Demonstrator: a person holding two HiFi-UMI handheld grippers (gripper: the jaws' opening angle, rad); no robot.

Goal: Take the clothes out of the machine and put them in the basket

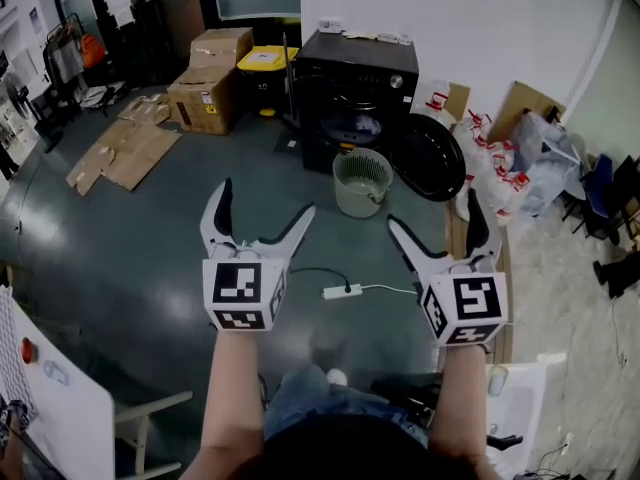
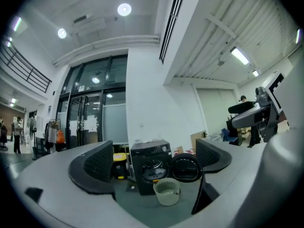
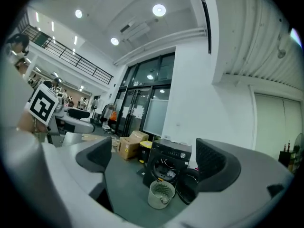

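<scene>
Facing a black machine [image 1: 355,83] at 12 o'clock in the head view, well apart from it across a grey-green floor [image 1: 150,248]. Round door [image 1: 428,156] swung open at the machine's 4 o'clock. Inside the open drum, pale clothes [image 1: 357,128], only partly visible. Just in front of the machine, at its 6 o'clock, a pale green basket [image 1: 361,181] standing upright, with the door just beside it at 2 o'clock. Out at 7 o'clock from the basket, the left gripper [image 1: 267,196], held about level and aimed at the machine, jaws spread wide with nothing between them but floor. At 5 o'clock from the basket, the right gripper [image 1: 433,208], likewise level, jaws wide, gripping nothing. Confirmed in both gripper views: dark ribbed pads far apart, machine, door and basket framed in the gap, far off. Between the 2 grippers and nearer the body, a white power strip [image 1: 337,291] lying on the floor. At 10 o'clock from the machine, 2 brown boxes [image 1: 210,88] and a black bin [image 1: 262,68] with a yellow lid; further toward 9 o'clock, flattened cardboard [image 1: 125,148] on the floor. At 3 o'clock from the machine, a heap of white bags [image 1: 495,163] against the wall.
</scene>
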